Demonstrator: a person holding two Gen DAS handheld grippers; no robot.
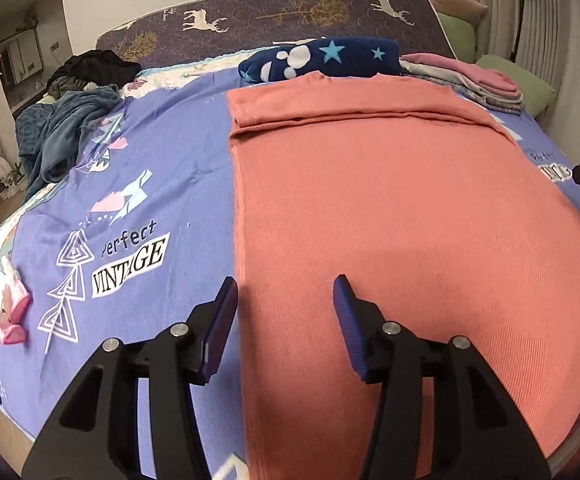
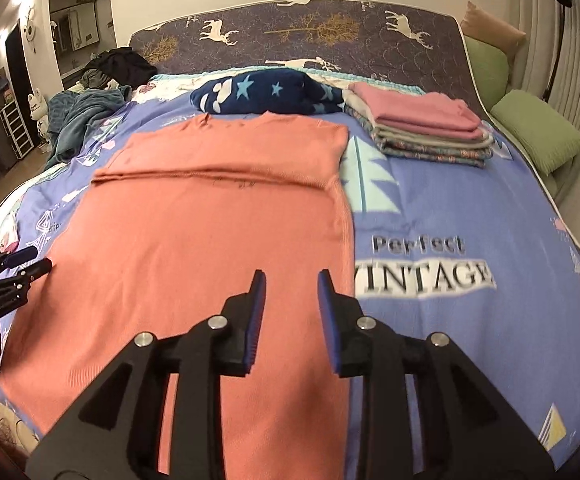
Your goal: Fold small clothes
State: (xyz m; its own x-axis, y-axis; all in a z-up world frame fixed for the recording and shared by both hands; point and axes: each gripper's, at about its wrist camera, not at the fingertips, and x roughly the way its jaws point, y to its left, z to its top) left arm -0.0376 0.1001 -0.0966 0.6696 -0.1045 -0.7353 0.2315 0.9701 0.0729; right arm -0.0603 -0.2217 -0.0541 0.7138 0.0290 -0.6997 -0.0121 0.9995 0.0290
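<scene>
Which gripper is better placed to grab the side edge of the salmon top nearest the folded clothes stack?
Right, probably. The right gripper hangs open just inside that edge of the salmon top, on the folded stack's side. The left gripper straddles the opposite edge.

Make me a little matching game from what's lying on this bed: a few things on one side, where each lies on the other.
Things:
1. salmon garment
2. folded stack
3. teal blanket
4. star blanket

Places:
A. far right of the bed
B. crumpled at the left edge
C. spread flat in the middle
D. just beyond the salmon garment

Pairs: 1-C, 2-A, 3-B, 4-D
</scene>
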